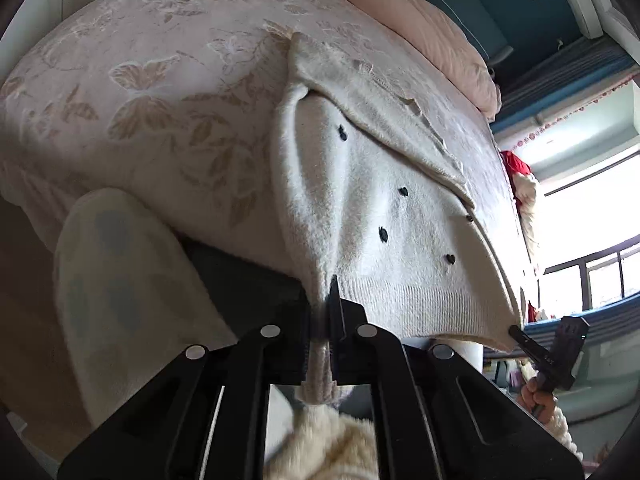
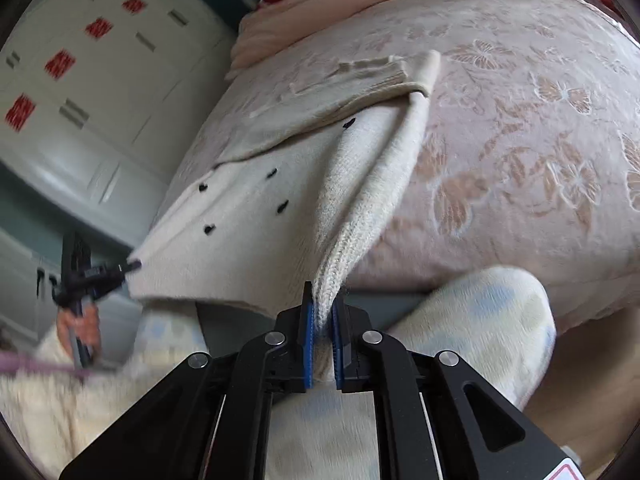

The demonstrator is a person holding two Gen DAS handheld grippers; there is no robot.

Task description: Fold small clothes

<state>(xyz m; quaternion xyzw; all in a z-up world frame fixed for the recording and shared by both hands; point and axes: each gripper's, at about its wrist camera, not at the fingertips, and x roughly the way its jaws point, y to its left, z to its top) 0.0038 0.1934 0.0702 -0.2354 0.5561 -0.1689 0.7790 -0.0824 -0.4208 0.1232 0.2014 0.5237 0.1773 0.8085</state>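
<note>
Each hand-held gripper, left and right, pinches one hem corner of the cream sweater lying on the bed. Uneven lifting could skew the fold, and thick knit may slip out.

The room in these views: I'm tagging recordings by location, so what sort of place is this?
Most likely a home bedroom: a bed under a pink butterfly-patterned bedspread, a folded pink quilt at its far end, and a white panelled wardrobe.

Window glare right; fisheye edges blurred.
</note>
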